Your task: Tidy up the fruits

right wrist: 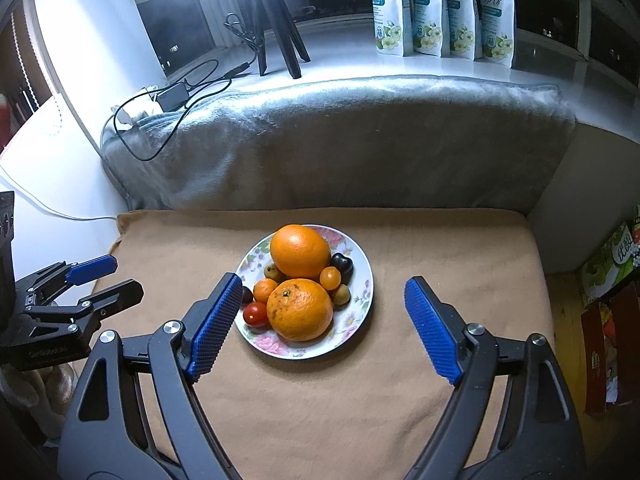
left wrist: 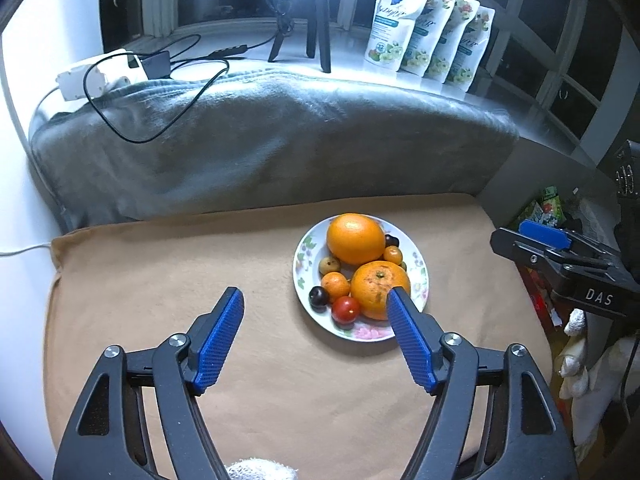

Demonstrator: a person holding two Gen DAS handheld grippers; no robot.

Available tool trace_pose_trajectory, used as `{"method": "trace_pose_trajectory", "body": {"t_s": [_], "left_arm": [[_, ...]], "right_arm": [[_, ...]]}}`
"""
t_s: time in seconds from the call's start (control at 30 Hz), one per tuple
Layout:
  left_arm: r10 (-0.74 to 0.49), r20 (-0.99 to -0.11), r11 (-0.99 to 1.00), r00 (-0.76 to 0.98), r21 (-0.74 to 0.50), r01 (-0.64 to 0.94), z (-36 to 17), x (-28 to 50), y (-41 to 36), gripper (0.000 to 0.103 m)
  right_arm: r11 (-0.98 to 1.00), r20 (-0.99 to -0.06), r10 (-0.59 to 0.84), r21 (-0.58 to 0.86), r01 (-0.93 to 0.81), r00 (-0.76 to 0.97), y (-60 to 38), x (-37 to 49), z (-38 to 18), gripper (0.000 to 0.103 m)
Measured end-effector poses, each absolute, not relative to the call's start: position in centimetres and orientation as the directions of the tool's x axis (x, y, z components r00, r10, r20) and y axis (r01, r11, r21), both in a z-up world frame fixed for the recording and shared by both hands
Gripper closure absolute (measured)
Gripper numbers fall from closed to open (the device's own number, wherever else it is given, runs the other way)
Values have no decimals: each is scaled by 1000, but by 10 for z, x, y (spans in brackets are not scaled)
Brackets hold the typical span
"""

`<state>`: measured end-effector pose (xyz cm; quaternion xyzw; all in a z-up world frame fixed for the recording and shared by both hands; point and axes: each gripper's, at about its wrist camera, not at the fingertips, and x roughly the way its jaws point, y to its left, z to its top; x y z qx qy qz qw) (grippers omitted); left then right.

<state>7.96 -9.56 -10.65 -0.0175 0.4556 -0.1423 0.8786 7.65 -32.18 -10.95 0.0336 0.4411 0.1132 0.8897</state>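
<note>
left claw (left wrist: 315, 300): fingers wide apart, nothing btwn, low over tan cloth (left wrist: 200, 280), just left of plate.
right claw (right wrist: 324, 290): fingers spread wide, nothing held, plate btwn them in view.
plate (right wrist: 360, 276): floral, on tan cloth; holds 2 big oranges (right wrist: 300, 308), red tomato (right wrist: 256, 314), small orange, yellow & dark fruits, all touching.
behind: grey blanket (right wrist: 340, 140), tripod (right wrist: 280, 32), 4 pouches (left wrist: 424, 32).

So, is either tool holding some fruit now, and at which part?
Nothing is held. The left tool and right tool are both open and empty; all fruit lies on the plate.
</note>
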Motion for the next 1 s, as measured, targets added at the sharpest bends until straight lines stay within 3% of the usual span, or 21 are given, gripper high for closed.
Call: {"method": "trace_pose_trajectory", "body": {"t_s": [1.0], "left_arm": [[-282,-793,954,540,-169,250,-99,62,-102,29]], "right_arm": [[972,-777,232,171,-159,585,-320,63,-109,17]]}}
